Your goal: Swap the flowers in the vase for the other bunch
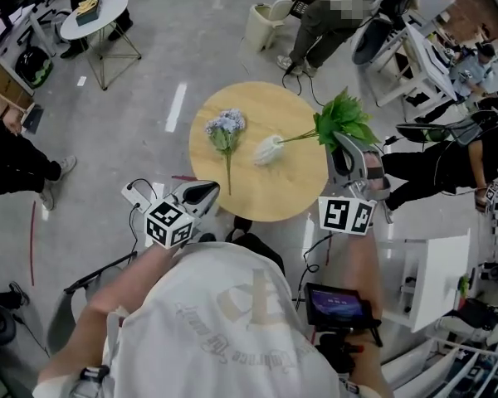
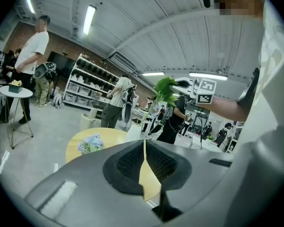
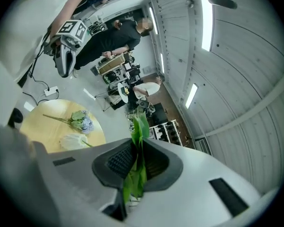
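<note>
Left hand-held gripper (image 1: pixel 203 193): jaws pressed together with nothing between them, at the near edge of the tabletop (image 1: pixel 274 197).
Left marker cube (image 1: pixel 168 224): black-and-white square patterns.
Blue bunch (image 1: pixel 225 128): lying flat on the tabletop's left half, stem towards the person.
White object (image 1: pixel 268 149): mid-tabletop, at the end of the green bunch's stem; vase or bloom, cannot tell.
Green bunch (image 1: pixel 346 118): leaves over the tabletop's right edge.
Right hand-held gripper (image 1: pixel 342 143): narrow, pinching the green leaves.
Shirt print (image 1: pixel 232 305): too faint to read.

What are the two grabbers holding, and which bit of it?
The right gripper pinches the green leafy bunch by its leaves, at the top end. The left gripper is shut with nothing in it.
</note>
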`<state>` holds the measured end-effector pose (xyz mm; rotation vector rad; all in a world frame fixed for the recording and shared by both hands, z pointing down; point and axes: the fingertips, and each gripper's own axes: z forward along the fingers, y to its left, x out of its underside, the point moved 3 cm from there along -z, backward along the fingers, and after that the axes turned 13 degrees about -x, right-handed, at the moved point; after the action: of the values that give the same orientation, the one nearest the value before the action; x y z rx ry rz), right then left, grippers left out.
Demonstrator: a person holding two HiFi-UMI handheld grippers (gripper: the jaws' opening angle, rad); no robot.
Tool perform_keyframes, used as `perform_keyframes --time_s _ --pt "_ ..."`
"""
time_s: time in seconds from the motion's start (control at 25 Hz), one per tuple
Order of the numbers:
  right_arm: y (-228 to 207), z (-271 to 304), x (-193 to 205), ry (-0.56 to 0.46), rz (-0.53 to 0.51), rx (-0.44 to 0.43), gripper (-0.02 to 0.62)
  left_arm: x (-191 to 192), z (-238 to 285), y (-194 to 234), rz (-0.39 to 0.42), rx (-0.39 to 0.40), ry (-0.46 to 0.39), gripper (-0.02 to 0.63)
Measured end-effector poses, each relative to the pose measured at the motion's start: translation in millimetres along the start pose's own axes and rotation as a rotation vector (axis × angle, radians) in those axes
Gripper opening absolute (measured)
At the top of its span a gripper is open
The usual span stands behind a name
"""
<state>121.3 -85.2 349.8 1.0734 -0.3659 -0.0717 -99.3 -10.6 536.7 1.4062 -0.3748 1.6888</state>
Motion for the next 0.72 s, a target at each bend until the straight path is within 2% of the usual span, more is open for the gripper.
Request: perform_keyframes --time_s 0.28,0.52,0.72 --pt "-4 -21 -2 0.026 0.079 0.042 0.028 2 -5 5 0.016 0.056 0.002 0.017" --pt "11 -52 36 0.039 0.133 0.033 0.028 12 13 -34 0.034 0.094 0.022 0.017" --pt "26 -49 55 0.049 0.19 -0.009 0.028 9 28 -43 0.051 0.127 0.049 0.017"
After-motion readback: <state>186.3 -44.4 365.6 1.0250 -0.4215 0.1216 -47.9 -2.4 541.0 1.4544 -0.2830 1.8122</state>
